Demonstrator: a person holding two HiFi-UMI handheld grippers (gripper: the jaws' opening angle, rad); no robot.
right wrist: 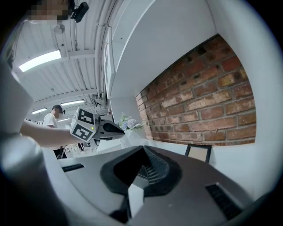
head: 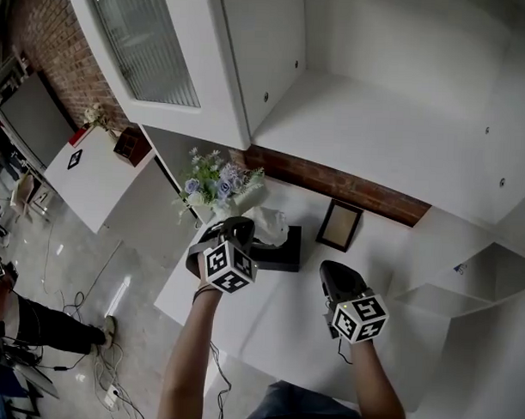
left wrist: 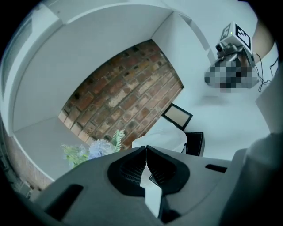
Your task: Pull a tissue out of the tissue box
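Pulling under way: left hand-held gripper (left wrist: pixel 146 148) clenches the tissue (left wrist: pixel 166 139) above the tissue box (left wrist: pixel 196 142), lower centre; right hand-held gripper (right wrist: pixel 143 150) sits clenched, empty; next, probably lift it free

White tissue (head: pixel 267 222), black tissue box (head: pixel 283 253), red-brown brick wall (head: pixel 332 179), lilac flowers (head: pixel 213 185), white table (head: pixel 280 323).

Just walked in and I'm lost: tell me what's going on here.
A person holds a gripper in each hand over a white table. The left gripper is shut on a tissue standing up out of the black box beside the flowers. The right gripper is shut on nothing, off to the side.
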